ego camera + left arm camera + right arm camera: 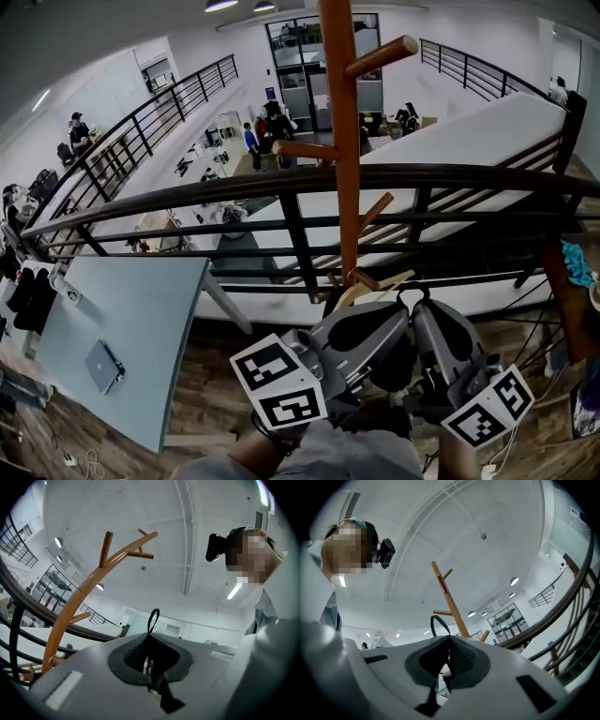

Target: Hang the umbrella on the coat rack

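Both — left tongs (149, 640), right tongs (450, 641) — pinch umbrella strap (154, 611) (black).

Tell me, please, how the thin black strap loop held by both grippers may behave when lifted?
The thin black strap loop stands in an open arch above the left gripper and right gripper, so it is probably slightly springy, not limp. It looks narrow, so likely light.

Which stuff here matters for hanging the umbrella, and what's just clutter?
Job: coat rack; strap; left gripper and right gripper, both shut on the strap.
Lying about: table; device on it; railing.
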The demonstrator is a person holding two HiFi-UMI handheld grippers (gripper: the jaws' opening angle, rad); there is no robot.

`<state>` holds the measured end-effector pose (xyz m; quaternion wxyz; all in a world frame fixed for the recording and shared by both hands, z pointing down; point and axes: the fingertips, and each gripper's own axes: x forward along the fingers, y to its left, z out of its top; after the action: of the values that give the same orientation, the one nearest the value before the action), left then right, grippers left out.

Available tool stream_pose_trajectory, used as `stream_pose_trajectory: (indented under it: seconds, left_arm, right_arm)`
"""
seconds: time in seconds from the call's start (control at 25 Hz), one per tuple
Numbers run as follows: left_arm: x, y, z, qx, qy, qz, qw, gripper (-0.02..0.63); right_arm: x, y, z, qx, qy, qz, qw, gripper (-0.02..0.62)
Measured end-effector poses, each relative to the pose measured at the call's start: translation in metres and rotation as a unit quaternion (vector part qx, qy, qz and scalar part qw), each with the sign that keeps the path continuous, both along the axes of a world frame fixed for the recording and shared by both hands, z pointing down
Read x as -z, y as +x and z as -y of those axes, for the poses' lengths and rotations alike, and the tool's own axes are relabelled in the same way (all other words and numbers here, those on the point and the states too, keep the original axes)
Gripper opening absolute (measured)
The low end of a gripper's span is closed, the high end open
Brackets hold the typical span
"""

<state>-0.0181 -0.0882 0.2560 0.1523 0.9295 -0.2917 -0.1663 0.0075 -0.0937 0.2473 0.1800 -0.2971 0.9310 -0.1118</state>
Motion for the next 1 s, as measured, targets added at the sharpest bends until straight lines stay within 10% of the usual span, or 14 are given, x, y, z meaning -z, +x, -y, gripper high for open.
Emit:
stream_pose_trajectory:
  seconds: [1.0]
  left_arm:
    - [0.008,0.027,0.132,0.219,-0.024,-0.016,0.9752,0.005]
  right_arm:
    - [0.009,0.018,0.141,0.244,-0.007,-0.034,0.969,0.000]
